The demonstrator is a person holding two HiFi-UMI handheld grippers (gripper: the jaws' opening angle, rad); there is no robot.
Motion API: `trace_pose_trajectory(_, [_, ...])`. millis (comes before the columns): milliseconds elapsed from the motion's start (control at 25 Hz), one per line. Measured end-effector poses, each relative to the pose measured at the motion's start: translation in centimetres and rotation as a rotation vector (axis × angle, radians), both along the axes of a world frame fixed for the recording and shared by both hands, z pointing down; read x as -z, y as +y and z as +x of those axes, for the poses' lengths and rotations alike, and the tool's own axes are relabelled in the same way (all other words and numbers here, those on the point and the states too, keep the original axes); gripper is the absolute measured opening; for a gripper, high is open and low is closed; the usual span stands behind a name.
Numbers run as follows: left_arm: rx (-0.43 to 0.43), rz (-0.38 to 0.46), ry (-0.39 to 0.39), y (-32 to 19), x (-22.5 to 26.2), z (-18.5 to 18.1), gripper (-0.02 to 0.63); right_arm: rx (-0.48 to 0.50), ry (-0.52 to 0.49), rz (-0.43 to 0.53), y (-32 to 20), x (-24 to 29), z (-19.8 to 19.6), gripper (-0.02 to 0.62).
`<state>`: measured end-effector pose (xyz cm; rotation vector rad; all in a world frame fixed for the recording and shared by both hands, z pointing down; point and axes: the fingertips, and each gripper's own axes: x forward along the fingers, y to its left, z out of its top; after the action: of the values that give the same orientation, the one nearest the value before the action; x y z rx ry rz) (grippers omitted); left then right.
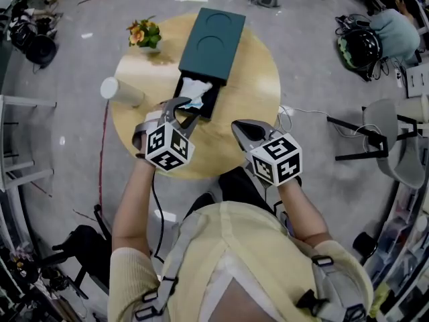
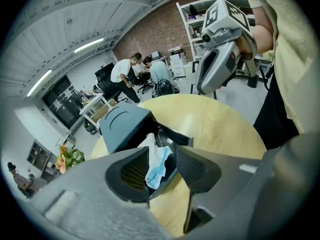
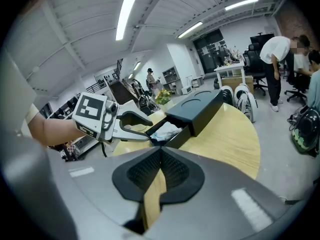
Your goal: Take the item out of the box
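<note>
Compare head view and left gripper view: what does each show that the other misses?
Head view only: a white cup lying on the table, and the marker cube on the left gripper. Left gripper view only: the ribbed inner faces of its fingers, spread apart, and people at desks behind. Both: the table, the dark box with the cloth in its open drawer, the flowers, the right gripper.

grey concrete floor (image 1: 315, 66) | brick wall (image 2: 160, 31) | ceiling strip lights (image 3: 125, 16)
</note>
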<state>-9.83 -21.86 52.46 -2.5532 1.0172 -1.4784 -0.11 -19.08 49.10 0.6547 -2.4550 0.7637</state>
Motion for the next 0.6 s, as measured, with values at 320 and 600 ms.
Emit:
trace_pose_trajectory(320, [-0.056,-0.076,-0.036,-1.3,-2.0,0.8,0.173,-0.008,-0.013,-0.036,-2.4,-1.4,1.2,0.005])
trace_pose_trajectory(600, [-0.087,-0.174,-0.048,-1.8,-3.4,0.5,0.169,-0.004,-0.024,-0.052,-4.1,-2.3,1.2,0.005])
